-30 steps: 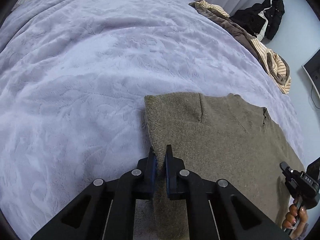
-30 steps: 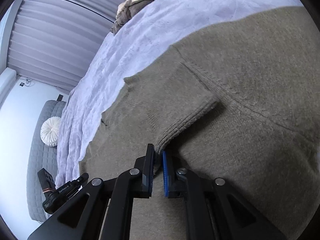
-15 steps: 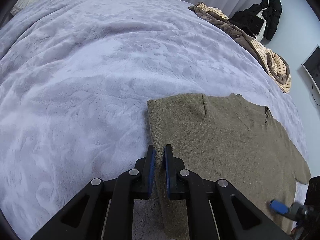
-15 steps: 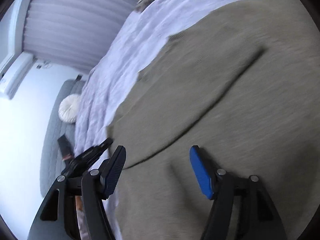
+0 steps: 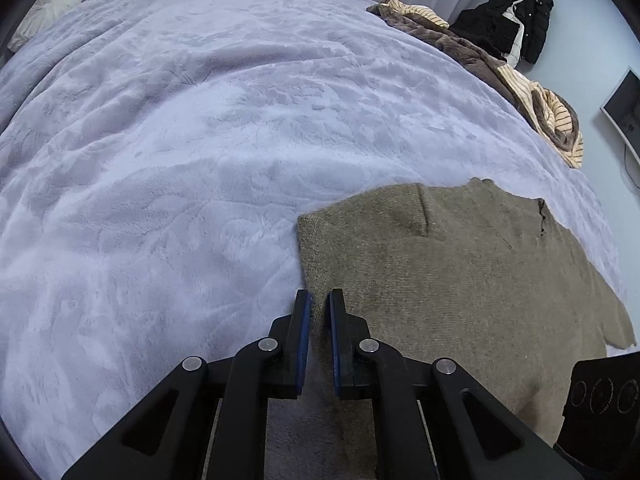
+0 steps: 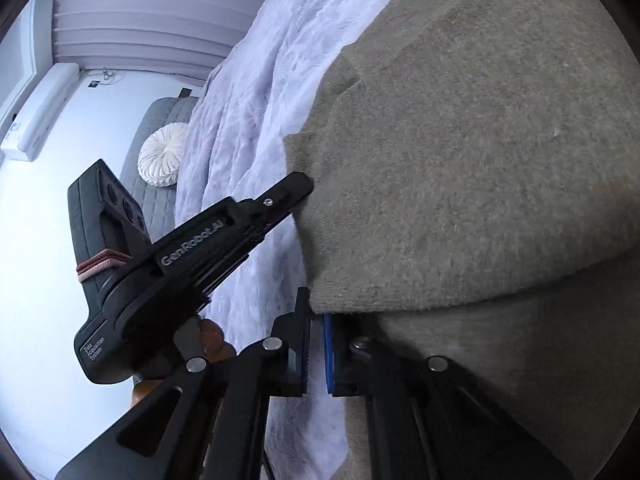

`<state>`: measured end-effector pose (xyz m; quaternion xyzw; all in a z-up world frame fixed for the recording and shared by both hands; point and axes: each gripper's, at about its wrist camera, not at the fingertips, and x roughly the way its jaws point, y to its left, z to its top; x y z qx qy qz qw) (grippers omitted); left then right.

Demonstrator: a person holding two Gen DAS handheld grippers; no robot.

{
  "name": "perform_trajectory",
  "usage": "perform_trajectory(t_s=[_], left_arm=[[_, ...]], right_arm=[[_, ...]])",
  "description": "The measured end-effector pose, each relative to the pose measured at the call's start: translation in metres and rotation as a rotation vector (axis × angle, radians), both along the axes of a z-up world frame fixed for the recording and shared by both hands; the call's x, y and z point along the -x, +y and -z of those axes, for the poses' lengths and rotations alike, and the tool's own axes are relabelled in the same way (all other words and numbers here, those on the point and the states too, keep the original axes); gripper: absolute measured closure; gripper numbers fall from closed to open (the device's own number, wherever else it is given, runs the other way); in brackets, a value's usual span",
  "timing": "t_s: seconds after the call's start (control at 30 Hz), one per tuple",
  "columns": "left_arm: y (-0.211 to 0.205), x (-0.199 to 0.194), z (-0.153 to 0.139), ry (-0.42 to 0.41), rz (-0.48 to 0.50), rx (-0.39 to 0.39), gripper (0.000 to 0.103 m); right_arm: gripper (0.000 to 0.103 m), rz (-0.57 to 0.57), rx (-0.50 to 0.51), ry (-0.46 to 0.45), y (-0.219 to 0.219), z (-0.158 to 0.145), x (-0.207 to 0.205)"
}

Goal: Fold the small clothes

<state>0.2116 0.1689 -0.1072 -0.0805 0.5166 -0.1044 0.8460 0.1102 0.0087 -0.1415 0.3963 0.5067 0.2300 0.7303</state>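
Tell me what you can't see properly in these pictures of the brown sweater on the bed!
- Sweater: in the left wrist view its near part is hidden behind the left gripper and cut off by the bottom edge.
- Right gripper: in the right wrist view a sweater fold covers its fingertips, so what the pads pinch stays unclear.
- Hand: only a bit shows behind the black gripper bodies.
- Striped clothes: too bunched to say what they are.

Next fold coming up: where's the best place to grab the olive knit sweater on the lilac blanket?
Grip the olive knit sweater at its straight folded left edge, coming in low from the lilac blanket side; that edge lies flat and exposed there.
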Motion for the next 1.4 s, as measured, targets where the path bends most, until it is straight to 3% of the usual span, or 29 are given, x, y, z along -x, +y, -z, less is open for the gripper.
perform_trajectory(t_s=[0.1, 0.13, 0.23, 0.27, 0.3, 0.37, 0.47, 0.57, 0.63, 0.67, 0.77, 0.83, 0.97, 1.1, 1.2, 1.3, 1.4], left_arm=[[0.006, 0.003, 0.006, 0.012, -0.020, 0.030, 0.094], [0.006, 0.005, 0.005, 0.002, -0.019, 0.027, 0.094], [0.004, 0.010, 0.001, -0.012, -0.016, -0.005, 0.094], [0.004, 0.011, 0.000, -0.014, -0.020, -0.004, 0.094], [0.004, 0.012, 0.000, -0.016, -0.025, -0.004, 0.094], [0.001, 0.013, 0.000, -0.016, -0.029, -0.011, 0.094], [-0.004, 0.014, 0.000, -0.019, -0.034, -0.036, 0.094], [-0.005, 0.013, -0.001, -0.012, -0.053, -0.040, 0.094], [-0.007, 0.012, -0.001, -0.010, -0.059, -0.051, 0.094], [-0.008, 0.012, -0.001, -0.010, -0.061, -0.057, 0.094], [-0.009, 0.012, -0.001, -0.014, -0.058, -0.067, 0.094], [-0.010, 0.011, 0.001, -0.011, -0.056, -0.066, 0.094], [-0.008, 0.015, -0.005, -0.013, -0.085, -0.078, 0.094], [0.000, 0.030, -0.027, -0.056, -0.082, -0.061, 0.094], [-0.011, 0.039, -0.035, -0.065, -0.026, -0.006, 0.094], [-0.038, 0.046, -0.022, -0.038, 0.029, -0.041, 0.094], [-0.054, 0.055, 0.003, -0.007, 0.032, -0.102, 0.094]], right_arm=[[0.097, -0.038, 0.022, 0.058, 0.007, 0.017, 0.001], [0.096, -0.045, 0.012, 0.060, 0.002, 0.015, 0.006], [0.088, -0.090, 0.117, 0.011, -0.026, -0.011, 0.018], [0.075, -0.065, 0.155, -0.023, -0.047, -0.023, 0.024], [0.055, -0.014, 0.186, -0.052, -0.072, -0.033, 0.028], [0.047, 0.159, 0.243, -0.076, -0.133, -0.047, 0.039], [0.047, 0.419, 0.305, -0.010, -0.220, -0.050, 0.049], [0.048, 0.544, 0.206, 0.061, -0.266, -0.036, 0.046], [0.065, 0.551, 0.183, 0.081, -0.278, -0.028, 0.033], [0.098, 0.533, 0.207, 0.071, -0.276, -0.030, 0.025], [0.096, 0.466, 0.352, -0.051, -0.281, -0.053, 0.026], [0.096, 0.457, 0.434, -0.050, -0.290, -0.051, 0.029], [0.097, 0.474, 0.366, 0.008, -0.303, -0.031, 0.034], [0.091, 0.499, 0.437, 0.022, -0.303, -0.049, 0.048], [0.087, 0.497, 0.433, -0.087, -0.300, -0.070, 0.063], [0.087, 0.431, 0.457, -0.119, -0.291, -0.075, 0.054], [0.088, 0.384, 0.524, -0.045, -0.285, -0.056, 0.037]])
